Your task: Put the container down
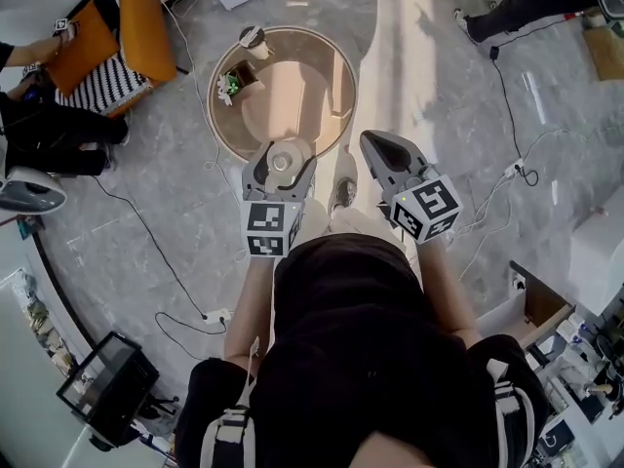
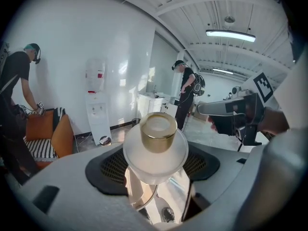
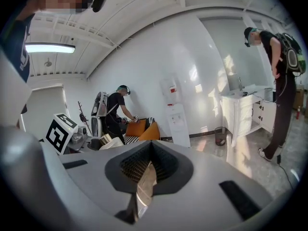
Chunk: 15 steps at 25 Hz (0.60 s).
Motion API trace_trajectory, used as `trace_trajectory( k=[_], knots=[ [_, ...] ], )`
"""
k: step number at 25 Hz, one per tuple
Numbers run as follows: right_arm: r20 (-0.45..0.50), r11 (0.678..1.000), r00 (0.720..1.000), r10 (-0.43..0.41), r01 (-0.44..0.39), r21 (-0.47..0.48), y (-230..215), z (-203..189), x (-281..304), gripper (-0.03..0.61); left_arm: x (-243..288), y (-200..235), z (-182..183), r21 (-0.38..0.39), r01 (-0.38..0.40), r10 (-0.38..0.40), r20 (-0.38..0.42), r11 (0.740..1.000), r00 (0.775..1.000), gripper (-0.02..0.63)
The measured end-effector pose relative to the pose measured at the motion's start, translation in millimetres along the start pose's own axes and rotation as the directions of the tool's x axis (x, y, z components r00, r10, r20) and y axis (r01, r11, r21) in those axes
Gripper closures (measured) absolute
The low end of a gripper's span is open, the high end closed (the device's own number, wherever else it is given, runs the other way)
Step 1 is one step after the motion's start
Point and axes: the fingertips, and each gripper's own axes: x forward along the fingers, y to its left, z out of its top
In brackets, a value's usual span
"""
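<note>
Round table [image 1: 331, 76] below, left tongs [image 1: 280, 167] gripping container [image 2: 155, 143], right tongs [image 1: 385, 150] closed

Grey marble floor [image 1: 419, 66] w/ black cables [image 1: 146, 232] across it. Round glass table [image 1: 297, 91], orange armchair [image 1: 146, 27] w/ striped cushion nr it. Glossy white walls [image 2: 62, 37]; water dispenser [image 2: 97, 114] against one, white cabinet [image 3: 239, 112] further along. Strip lights [image 2: 230, 34] on ribbed ceiling.

Black short-sleeved top [image 1: 361, 339]. 2 pale grey straps [image 1: 227, 435] with buckles, 1 per side, low on the torso. Left gripper [image 1: 280, 154] and right gripper [image 1: 376, 144]: smooth grey shells, black mesh-textured pads [image 2: 108, 167] inside. 1 white cube [image 1: 271, 228] on each, black square markers on its faces.
</note>
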Motion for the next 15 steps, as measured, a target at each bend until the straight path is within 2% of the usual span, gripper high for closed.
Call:
trace_trajectory(
  k=[8,15],
  knots=[
    [-0.013,0.997,0.997,-0.071,0.071,-0.011,-8.5,13.6,41.3,0.575,31.3,40.1,15.7,0.039,0.059,-0.059,-0.021,0.997,0.998,0.270],
    [-0.026,0.991,0.991,-0.131,0.130,-0.026,-14.7,-3.2,75.0,0.575,73.6,68.4,-1.1,0.091,0.136,-0.130,-0.067,0.987,0.989,0.270]
  ],
)
